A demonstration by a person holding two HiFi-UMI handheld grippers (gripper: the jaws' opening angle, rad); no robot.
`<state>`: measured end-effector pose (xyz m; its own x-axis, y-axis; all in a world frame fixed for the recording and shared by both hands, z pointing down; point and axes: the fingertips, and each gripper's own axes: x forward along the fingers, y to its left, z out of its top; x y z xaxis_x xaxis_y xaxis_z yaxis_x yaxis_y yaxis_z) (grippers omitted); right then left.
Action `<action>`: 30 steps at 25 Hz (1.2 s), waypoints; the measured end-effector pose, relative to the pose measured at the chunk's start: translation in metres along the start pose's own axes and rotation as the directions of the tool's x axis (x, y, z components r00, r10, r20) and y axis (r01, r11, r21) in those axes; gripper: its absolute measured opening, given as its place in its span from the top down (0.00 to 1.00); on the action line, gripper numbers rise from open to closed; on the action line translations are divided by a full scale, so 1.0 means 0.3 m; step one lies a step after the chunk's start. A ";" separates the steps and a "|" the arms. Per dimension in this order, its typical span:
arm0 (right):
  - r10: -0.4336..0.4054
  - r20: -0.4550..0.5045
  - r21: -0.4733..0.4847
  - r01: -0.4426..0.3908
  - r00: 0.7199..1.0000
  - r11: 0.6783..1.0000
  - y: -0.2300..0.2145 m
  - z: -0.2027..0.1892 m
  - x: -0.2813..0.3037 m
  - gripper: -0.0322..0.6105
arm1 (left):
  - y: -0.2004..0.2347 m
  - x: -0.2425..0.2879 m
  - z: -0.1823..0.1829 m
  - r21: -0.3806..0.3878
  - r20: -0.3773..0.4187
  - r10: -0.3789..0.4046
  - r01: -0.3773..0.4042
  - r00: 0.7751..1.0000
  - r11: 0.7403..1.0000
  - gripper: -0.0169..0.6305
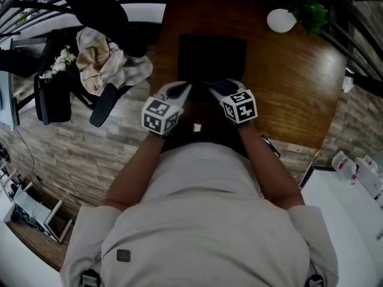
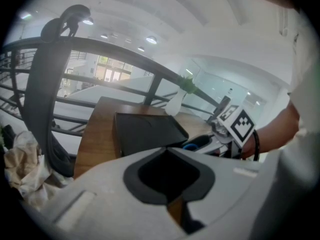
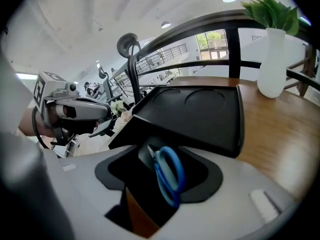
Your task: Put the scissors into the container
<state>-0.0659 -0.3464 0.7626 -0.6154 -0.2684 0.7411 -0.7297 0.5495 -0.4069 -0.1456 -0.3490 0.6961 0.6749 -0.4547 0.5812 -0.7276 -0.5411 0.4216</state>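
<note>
Pinching the blue scissors (image 3: 171, 176), the right tongs (image 3: 159, 166) sit just before the container (image 3: 200, 115); left tongs (image 2: 168, 176) pressed together.

Desk (image 1: 299, 82) beneath tools: varnished wood, glossy, grain visible.
Container (image 3: 200, 114) ahead of right tool (image 3: 159, 184): black plastic, matt, smooth.
Scissors (image 3: 172, 176) in right tool: blue plastic handles, slight sheen.
Tool shells: grey matt plastic.
Vase (image 3: 272, 69) beyond right tool: white, smooth.
Cloth (image 1: 102, 61) left of left tool (image 1: 178, 92): beige, crumpled.
</note>
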 end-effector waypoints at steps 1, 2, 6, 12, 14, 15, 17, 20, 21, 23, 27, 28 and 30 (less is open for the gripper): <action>-0.008 0.007 -0.003 0.008 1.000 1.000 -0.002 0.004 -0.008 0.56 | -0.002 -0.003 0.006 0.004 0.003 -0.002 0.002 1.000 1.000 0.97; -0.015 0.016 -0.006 0.015 1.000 1.000 -0.003 0.011 -0.017 0.56 | -0.005 -0.007 0.014 0.006 0.005 -0.003 0.003 1.000 1.000 0.97; -0.046 0.082 -0.036 0.049 0.996 0.998 0.007 0.067 -0.067 0.56 | -0.025 -0.026 0.041 0.016 0.014 -0.011 0.011 1.000 1.000 0.97; -0.062 0.137 -0.040 0.068 0.989 0.997 0.037 0.123 -0.126 0.56 | -0.078 -0.055 0.091 0.052 0.025 -0.031 0.030 0.999 0.998 0.97; -0.065 0.148 -0.034 0.070 0.987 0.997 0.041 0.128 -0.136 0.56 | -0.085 -0.060 0.099 0.061 0.026 -0.034 0.032 0.999 0.998 0.97; -0.068 0.153 -0.034 0.074 0.986 0.997 0.041 0.129 -0.141 0.57 | -0.089 -0.061 0.101 0.065 0.027 -0.035 0.033 0.999 0.997 0.97; -0.075 0.164 -0.035 0.082 0.984 0.996 0.044 0.128 -0.152 0.59 | -0.098 -0.064 0.098 0.070 0.026 -0.038 0.036 0.999 0.997 0.97; -0.087 0.203 -0.047 0.098 0.975 0.994 0.058 0.141 -0.189 0.71 | -0.125 -0.069 0.101 0.082 0.026 -0.051 0.048 0.998 0.995 0.97; -0.086 0.220 -0.050 0.099 0.972 0.994 0.068 0.152 -0.205 0.73 | -0.134 -0.072 0.107 0.088 0.028 -0.056 0.053 0.998 0.995 0.97; -0.079 0.248 -0.061 0.097 0.965 0.993 0.095 0.177 -0.236 0.77 | -0.149 -0.080 0.121 0.104 0.031 -0.064 0.061 0.997 0.993 0.97; -0.053 0.313 -0.118 0.094 0.948 0.989 0.172 0.230 -0.318 0.94 | -0.182 -0.113 0.161 0.135 0.048 -0.082 0.075 0.995 0.988 0.97; -0.042 0.331 -0.136 0.092 0.943 0.986 0.195 0.245 -0.340 0.94 | -0.191 -0.126 0.177 0.142 0.057 -0.089 0.080 0.994 0.987 0.97; -0.025 0.360 -0.159 0.088 0.933 0.983 0.244 0.269 -0.380 0.94 | -0.216 -0.158 0.209 0.157 0.073 -0.111 0.098 0.991 0.983 0.97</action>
<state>-0.0731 -0.3396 0.6052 -0.6627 -0.5488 0.5096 -0.7243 0.6427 -0.2498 -0.1227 -0.3366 0.5976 0.7587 -0.4425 0.4782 -0.6294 -0.6874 0.3625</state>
